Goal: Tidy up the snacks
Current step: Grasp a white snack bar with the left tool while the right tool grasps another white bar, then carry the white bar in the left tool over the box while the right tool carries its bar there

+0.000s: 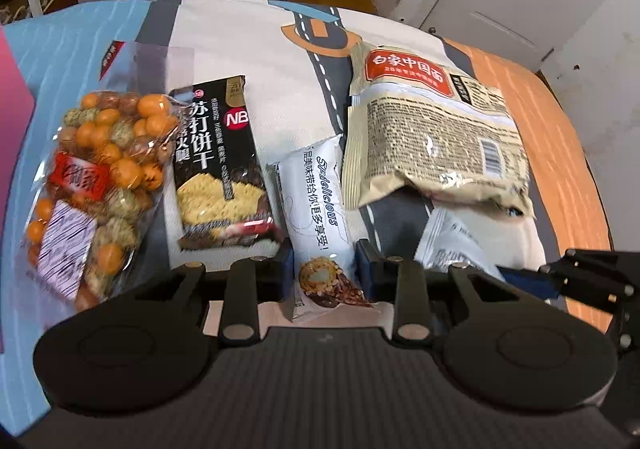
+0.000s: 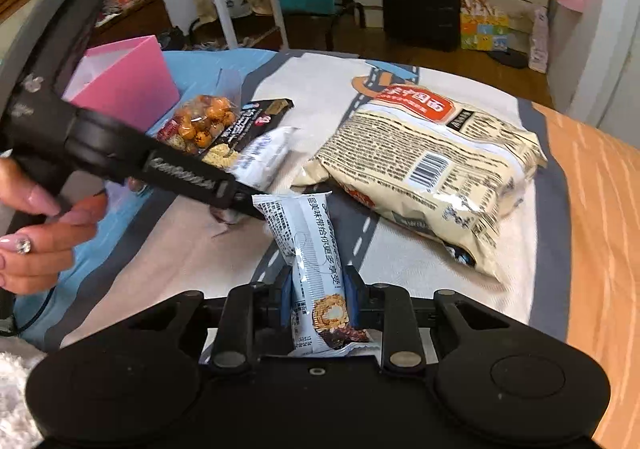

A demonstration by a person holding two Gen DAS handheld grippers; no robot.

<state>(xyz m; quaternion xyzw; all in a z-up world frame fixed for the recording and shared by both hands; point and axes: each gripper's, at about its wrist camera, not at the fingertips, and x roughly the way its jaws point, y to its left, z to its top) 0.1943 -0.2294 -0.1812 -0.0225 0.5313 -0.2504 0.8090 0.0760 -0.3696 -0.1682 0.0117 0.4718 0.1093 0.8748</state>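
Now I have both grippers clamped on snack bars. My left gripper [image 1: 323,269] has its blue pads pressed against the sides of a white chocolate bar packet [image 1: 320,209], which lies on the printed bedspread [image 1: 280,49] between the black soda cracker pack [image 1: 220,165] and the big beige noodle bag [image 1: 432,137]. To the left of the cracker pack I see the clear bag of orange and speckled coated nuts [image 1: 96,185].

My right gripper [image 2: 318,289] grips a second white bar packet [image 2: 310,245] at its lower end, the wrapper running away from me along the fingers, with its far end near the noodle bag's edge. From the right wrist camera I see the left tool's black body crossing the left side, held by a hand [image 2: 36,233]. Behind it stands a pink box [image 2: 128,81] on the blue part of the bedspread, next to the nut bag.
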